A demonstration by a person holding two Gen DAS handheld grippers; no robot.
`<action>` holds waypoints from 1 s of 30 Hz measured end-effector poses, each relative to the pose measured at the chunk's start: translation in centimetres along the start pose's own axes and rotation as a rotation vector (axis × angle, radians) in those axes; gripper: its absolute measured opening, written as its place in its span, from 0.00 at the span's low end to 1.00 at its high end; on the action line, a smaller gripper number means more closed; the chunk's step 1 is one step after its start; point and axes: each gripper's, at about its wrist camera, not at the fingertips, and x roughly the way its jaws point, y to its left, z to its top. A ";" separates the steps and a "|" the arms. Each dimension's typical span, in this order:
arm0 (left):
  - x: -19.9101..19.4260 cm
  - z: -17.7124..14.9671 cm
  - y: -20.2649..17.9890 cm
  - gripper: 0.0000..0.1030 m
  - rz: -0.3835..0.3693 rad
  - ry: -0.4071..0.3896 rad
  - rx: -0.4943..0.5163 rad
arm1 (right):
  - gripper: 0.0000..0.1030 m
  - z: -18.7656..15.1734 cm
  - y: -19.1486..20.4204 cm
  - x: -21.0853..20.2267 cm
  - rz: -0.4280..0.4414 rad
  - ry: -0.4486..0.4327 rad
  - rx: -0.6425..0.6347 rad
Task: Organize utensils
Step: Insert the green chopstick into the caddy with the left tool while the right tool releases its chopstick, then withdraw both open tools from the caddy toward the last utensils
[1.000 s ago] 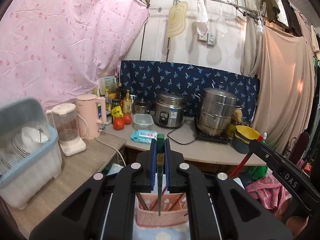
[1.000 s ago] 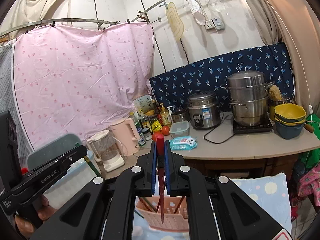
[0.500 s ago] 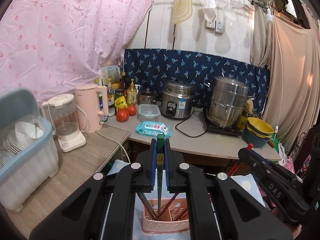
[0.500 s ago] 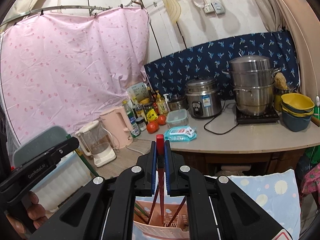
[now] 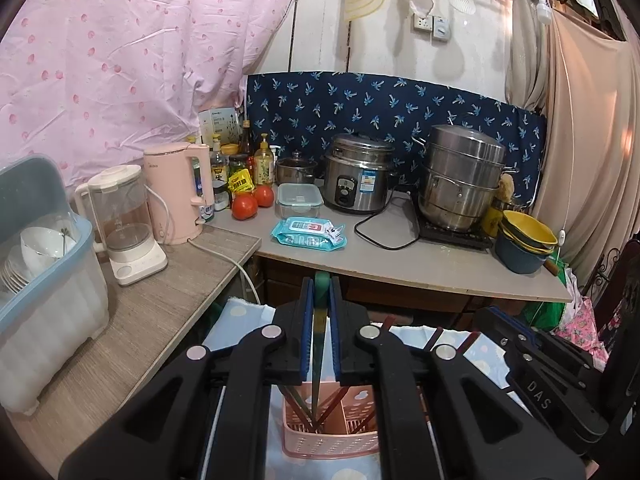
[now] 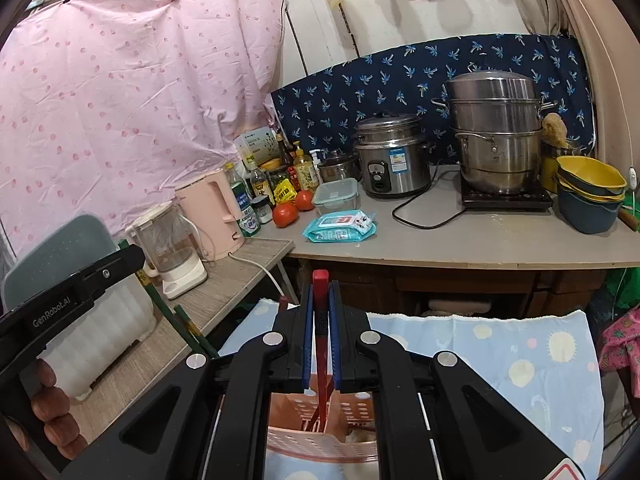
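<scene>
utensils are what i'm sorting: two chopsticks, one per gripper, both headed into the pink slotted holder (image 5: 332, 436) standing on the pale blue spotted cloth (image 6: 520, 360) that covers the low surface in front of me. my left gripper (image 5: 321, 308) is clamped narrow on the green chopstick (image 5: 320, 344), held near its thick end so the thin tip hangs straight down into the holder's left compartment, among the dark red sticks already leaning there. my right gripper (image 6: 320, 308) is pinched the same way on the red chopstick (image 6: 320, 344), tip down inside the holder. i judge that gripping high keeps the gripper clear of the rim; releasing seems the next step.
</scene>
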 end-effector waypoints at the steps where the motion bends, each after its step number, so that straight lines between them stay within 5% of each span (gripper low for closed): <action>1: -0.1 0.0 -0.1 0.10 0.006 -0.003 0.002 | 0.16 -0.1 -0.1 -0.1 -0.007 -0.003 0.001; 4: -0.3 -0.2 -0.1 0.34 0.020 -0.009 0.002 | 0.48 -0.2 -0.4 -0.8 -0.022 -0.026 0.011; 7: -1.1 -0.4 -0.3 0.40 0.031 -0.021 0.012 | 0.48 -0.3 -0.3 -1.7 -0.031 -0.036 -0.003; 30: -10.9 -6.7 -1.9 0.41 -0.003 0.036 0.044 | 0.49 -8.1 1.5 -14.1 -0.049 0.003 -0.042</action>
